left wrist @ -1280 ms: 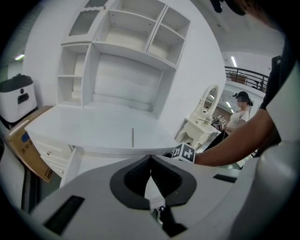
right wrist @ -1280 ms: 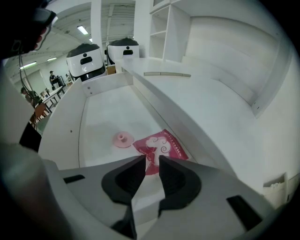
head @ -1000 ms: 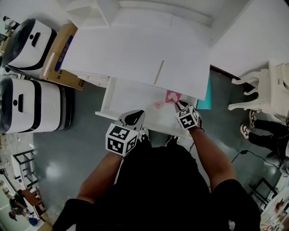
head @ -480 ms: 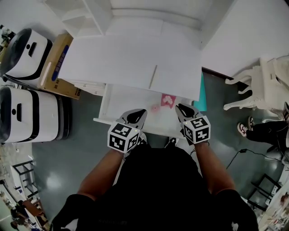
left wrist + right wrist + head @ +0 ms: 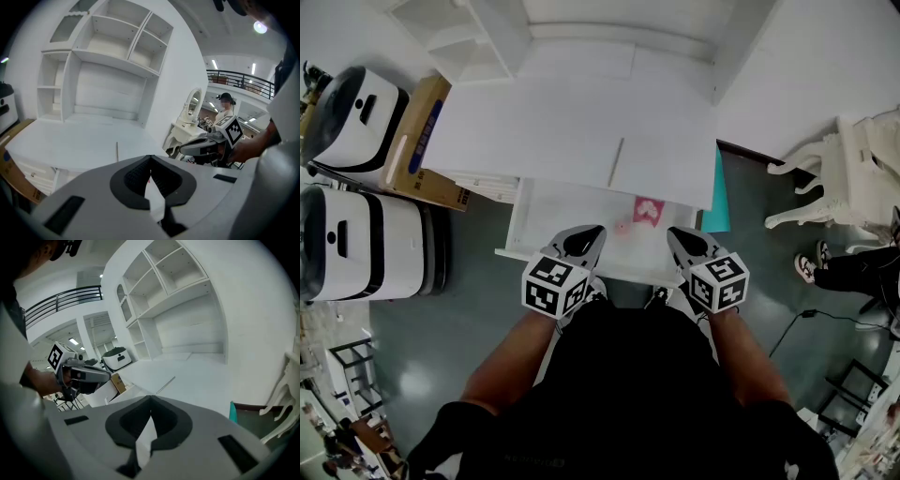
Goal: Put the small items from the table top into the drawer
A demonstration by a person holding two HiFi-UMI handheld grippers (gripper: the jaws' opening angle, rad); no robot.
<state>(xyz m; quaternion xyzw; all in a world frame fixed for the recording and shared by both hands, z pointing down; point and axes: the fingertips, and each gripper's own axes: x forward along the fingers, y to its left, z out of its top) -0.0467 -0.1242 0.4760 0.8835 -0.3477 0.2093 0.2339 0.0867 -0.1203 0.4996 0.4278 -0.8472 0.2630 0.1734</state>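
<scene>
**Both grippers closed and empty at the open drawer's front edge**

The person is standing at a white desk (image 5: 572, 122) with its drawer (image 5: 567, 204) pulled out below the front edge of the top. The left gripper (image 5: 591, 234) and the right gripper (image 5: 680, 236) are hovering side by side over the drawer's near rim, well apart from each other, both pointing toward the desk. Whether either one is touching the rim cannot be told.

In the left gripper view, the left gripper's (image 5: 150, 159) jaws are meeting at the tips with nothing between them. The right gripper view is showing the same for the right gripper (image 5: 150, 399): tips together, nothing in their grasp.

Inside the drawer, a pink square item (image 5: 649, 210) is lying near the back right, just under the desk top's edge, and a smaller pale pink item (image 5: 622, 227) is sitting just beside it on the left, between the two gripper tips as the head view frames them. What these items are is too small to tell.

On the desk top, a thin stick (image 5: 617, 161) is lying alone, roughly in line with the drawer's middle.

A cardboard box (image 5: 417, 131) is leaning by the desk's left side.
</scene>
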